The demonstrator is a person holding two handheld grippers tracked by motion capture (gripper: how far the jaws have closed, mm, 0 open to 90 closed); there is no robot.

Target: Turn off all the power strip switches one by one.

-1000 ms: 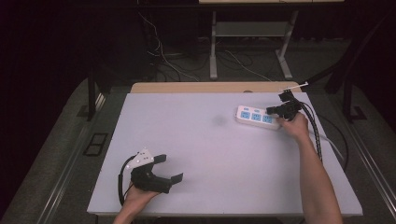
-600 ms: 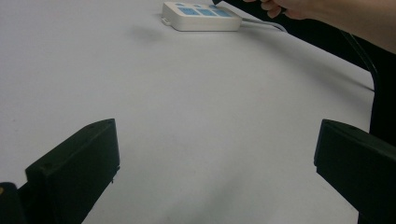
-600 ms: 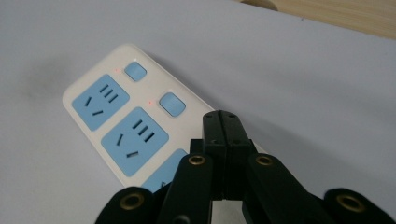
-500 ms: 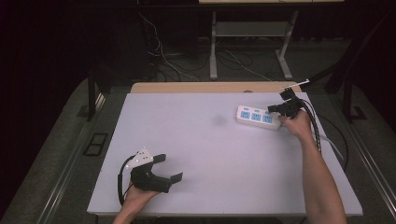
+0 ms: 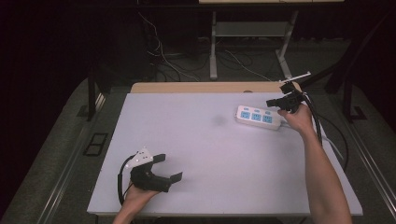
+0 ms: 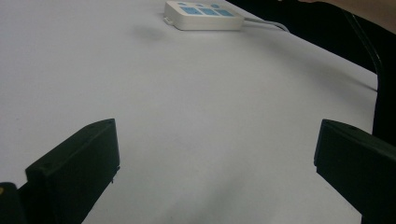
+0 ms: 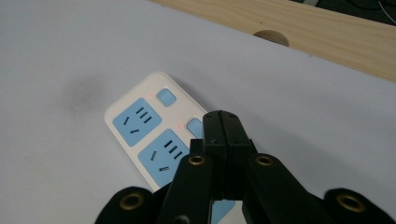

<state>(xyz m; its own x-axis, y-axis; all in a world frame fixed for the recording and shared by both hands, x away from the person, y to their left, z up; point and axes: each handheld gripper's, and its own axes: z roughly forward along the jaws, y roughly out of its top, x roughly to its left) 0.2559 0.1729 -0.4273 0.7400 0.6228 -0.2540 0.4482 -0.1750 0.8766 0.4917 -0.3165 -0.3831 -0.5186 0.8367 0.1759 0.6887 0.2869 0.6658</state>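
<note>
A white power strip (image 5: 258,117) with blue sockets lies at the table's far right; it also appears far off in the left gripper view (image 6: 203,9). My right gripper (image 5: 275,102) hovers over its right end, jaws pressed together with nothing between them. In the right gripper view the shut tips (image 7: 223,124) hang just above the strip (image 7: 140,126), beside a blue switch button (image 7: 194,127); small red lights glow by the buttons. My left gripper (image 5: 168,168) rests near the table's front left, jaws wide apart over bare tabletop (image 6: 210,154).
The white table top (image 5: 210,154) has a wooden strip (image 5: 205,87) along its far edge, with a round hole (image 7: 271,37) in it. The strip's cord (image 5: 332,142) and the gripper's black cable run off the right side. Cables and desk legs sit on the floor behind.
The right gripper has shifted slightly over the power strip's right end. The left gripper has stayed where it was.
</note>
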